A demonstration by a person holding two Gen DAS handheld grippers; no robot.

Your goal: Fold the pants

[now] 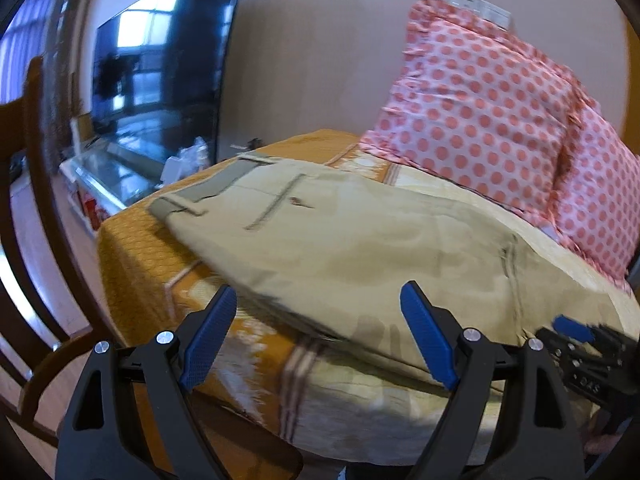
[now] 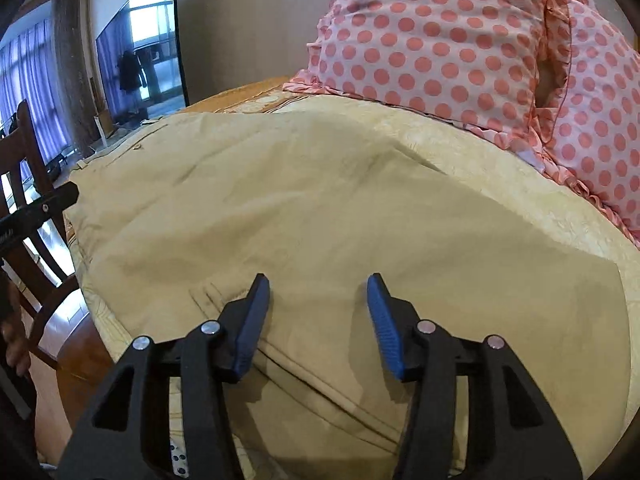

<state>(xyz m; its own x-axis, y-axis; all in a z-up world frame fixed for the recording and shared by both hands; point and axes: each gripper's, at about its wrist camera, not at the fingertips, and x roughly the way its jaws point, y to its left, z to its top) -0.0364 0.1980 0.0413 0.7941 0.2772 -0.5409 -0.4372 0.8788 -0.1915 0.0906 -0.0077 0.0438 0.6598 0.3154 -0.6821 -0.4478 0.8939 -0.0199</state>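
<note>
While both grippers gape, pants (image 1: 360,240) lie flat — waistband toward TV (image 1: 160,80).

Home bedroom: bed (image 1: 132,248), polka-dot pillows (image 2: 432,36), television (image 1: 160,80), wooden chair (image 2: 28,184).

**Black frames, blue ribbed pads**

The left gripper (image 1: 316,308) has a matte black plastic frame with triangular cut-outs and round silver screws at its pivots. Its fingers (image 1: 428,336) carry blue ribbed pads. The right gripper (image 2: 318,296) is built the same: black linkage, silver screws, blue textured pads (image 2: 384,328). At the lower left edge of the right wrist view, bare skin shows.
</note>
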